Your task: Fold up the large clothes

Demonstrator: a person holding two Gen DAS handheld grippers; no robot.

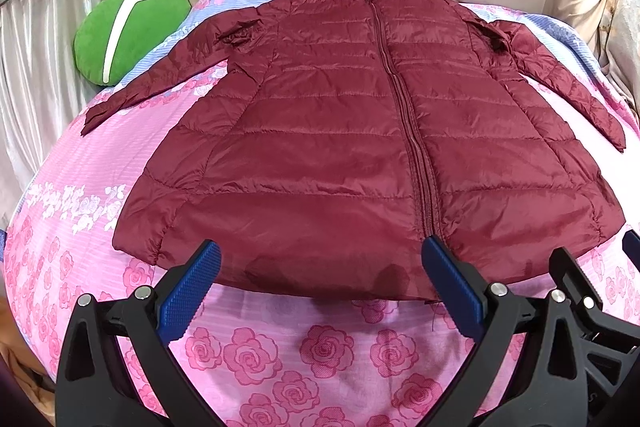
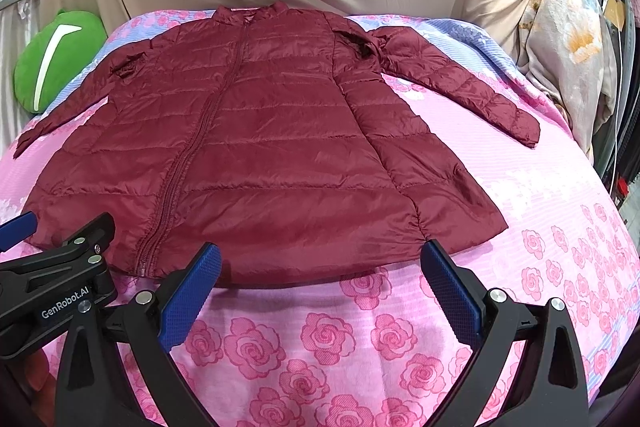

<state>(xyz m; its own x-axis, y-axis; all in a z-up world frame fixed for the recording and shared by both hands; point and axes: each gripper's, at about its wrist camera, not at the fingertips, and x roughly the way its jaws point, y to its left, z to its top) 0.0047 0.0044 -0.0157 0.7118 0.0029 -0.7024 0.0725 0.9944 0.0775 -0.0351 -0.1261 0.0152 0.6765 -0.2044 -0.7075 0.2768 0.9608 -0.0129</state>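
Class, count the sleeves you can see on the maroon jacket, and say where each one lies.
2. One sleeve stretches left toward the green cushion; the other sleeve angles right over the pink rose bedspread. Neither is folded in yet.

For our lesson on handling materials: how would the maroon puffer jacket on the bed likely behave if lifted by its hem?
The jacket would probably flop and drape, since it lies limp with its sleeves flat. Its thin quilted padding suggests lightness. The shiny shell may slip between the open left gripper fingers.

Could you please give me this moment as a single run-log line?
stage: pre-fold | jacket: flat, zipped, sleeves spread on bedspread | left gripper: open, empty, at hem | right gripper: open, empty, at hem
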